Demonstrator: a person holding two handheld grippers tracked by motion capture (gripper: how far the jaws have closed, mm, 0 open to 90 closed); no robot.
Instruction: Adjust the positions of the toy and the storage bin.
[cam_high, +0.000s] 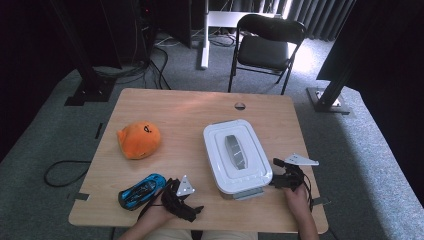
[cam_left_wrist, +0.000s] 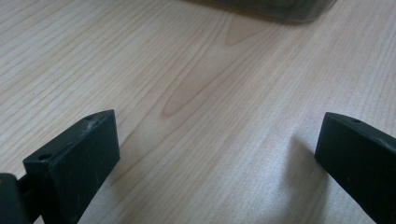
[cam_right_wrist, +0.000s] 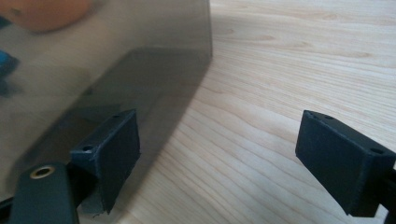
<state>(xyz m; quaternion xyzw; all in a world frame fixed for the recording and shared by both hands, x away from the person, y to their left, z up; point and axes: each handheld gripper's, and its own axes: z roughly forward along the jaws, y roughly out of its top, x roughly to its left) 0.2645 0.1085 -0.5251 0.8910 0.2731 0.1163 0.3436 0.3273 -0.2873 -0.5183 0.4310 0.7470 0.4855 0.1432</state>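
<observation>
My right gripper (cam_right_wrist: 217, 158) has its jaws spread wide with nothing between them but bare wood, and its left jaw sits right against the smoky translucent wall of the storage box (cam_right_wrist: 116, 60). My left gripper (cam_left_wrist: 215, 154) is just as wide open and just as empty, looking along the table (cam_left_wrist: 196, 84) toward the near edge of that same box, which crosses the top of its view. From the high view, the right gripper (cam_high: 286, 176) rests at the box's near right corner, beside the grey latch tab that juts from the near end, while the left gripper (cam_high: 181, 197) lies on the near edge of the table, just right of the blue toy car (cam_high: 142, 190). The box (cam_high: 236, 155) stands right of centre with its white lid on, handle flat. The orange plush toy (cam_high: 139, 140) lies well to the left, apart from everything. I judge this to be the opening step, with both grippers parked and the lid yet to come off. Next, I reckon, the right gripper must close on the latch or lid edge, which calls for a slight lift and a turn toward the box.
</observation>
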